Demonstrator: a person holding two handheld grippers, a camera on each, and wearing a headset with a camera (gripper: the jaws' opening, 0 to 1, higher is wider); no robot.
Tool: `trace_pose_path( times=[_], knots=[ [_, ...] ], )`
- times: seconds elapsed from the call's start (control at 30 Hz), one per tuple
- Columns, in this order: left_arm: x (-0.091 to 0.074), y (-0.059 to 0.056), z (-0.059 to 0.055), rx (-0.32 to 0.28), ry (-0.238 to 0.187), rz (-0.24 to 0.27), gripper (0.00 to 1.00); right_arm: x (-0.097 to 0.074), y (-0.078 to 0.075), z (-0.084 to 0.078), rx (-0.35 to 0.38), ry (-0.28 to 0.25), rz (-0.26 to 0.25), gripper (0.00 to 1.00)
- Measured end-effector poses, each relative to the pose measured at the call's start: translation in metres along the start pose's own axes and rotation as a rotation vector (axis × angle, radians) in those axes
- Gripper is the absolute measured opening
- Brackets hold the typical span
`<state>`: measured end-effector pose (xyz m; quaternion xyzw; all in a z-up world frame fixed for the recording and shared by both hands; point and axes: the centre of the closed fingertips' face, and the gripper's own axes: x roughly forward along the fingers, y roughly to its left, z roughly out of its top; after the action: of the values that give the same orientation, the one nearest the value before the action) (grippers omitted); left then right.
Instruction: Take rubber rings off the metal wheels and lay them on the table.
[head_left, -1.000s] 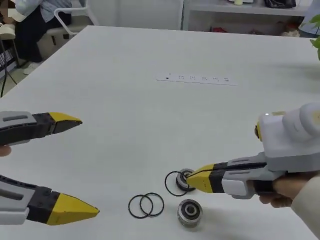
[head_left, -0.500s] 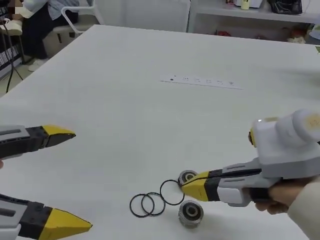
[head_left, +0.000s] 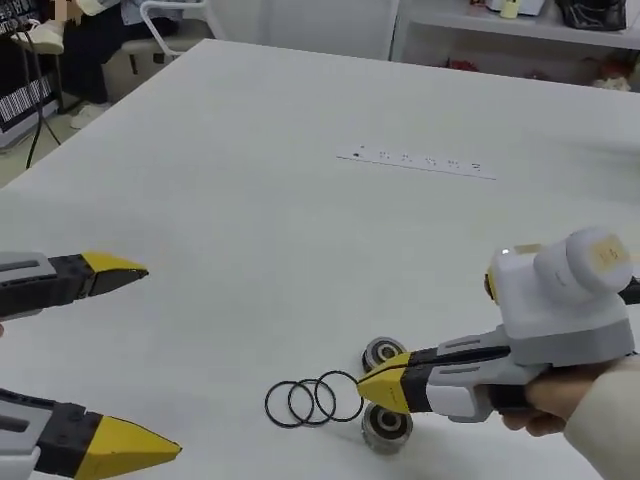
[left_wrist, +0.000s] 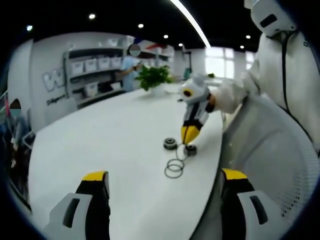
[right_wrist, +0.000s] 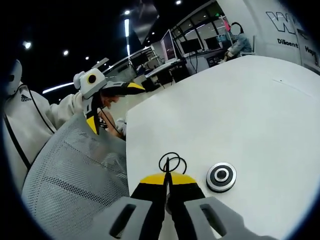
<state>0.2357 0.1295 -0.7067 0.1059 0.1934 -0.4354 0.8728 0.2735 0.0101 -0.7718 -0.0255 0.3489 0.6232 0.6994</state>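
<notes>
**Right tool pinches a black ring**

A white jacket (right_wrist: 22, 105) bears an adidas mark, and the wall lettering behind starts with a large "W". The right tool (right_wrist: 167, 176) is clamped on a thin black ring (head_left: 341, 396). That ring overlaps two more rings (head_left: 297, 403) lying on the white surface (head_left: 300, 230), just beside two metal wheels (head_left: 379, 351). The left tool (head_left: 164, 359) is spread apart.
</notes>
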Motion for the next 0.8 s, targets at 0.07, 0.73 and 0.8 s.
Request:
trace_pose_path(
  times=[0.07,0.73,0.8],
  knots=[
    [0.0,0.0,0.0,-0.003,-0.001,0.001,0.93,0.001,-0.004,-0.002,-0.003,0.009,-0.013,0.0],
    [-0.003,0.003,0.001,-0.014,-0.013,0.034,0.89,0.007,-0.023,-0.009,0.016,0.044,-0.058,0.0],
    [-0.003,0.003,0.001,-0.016,-0.014,0.034,0.89,0.008,-0.024,-0.009,0.012,0.048,-0.061,0.0]
  ],
)
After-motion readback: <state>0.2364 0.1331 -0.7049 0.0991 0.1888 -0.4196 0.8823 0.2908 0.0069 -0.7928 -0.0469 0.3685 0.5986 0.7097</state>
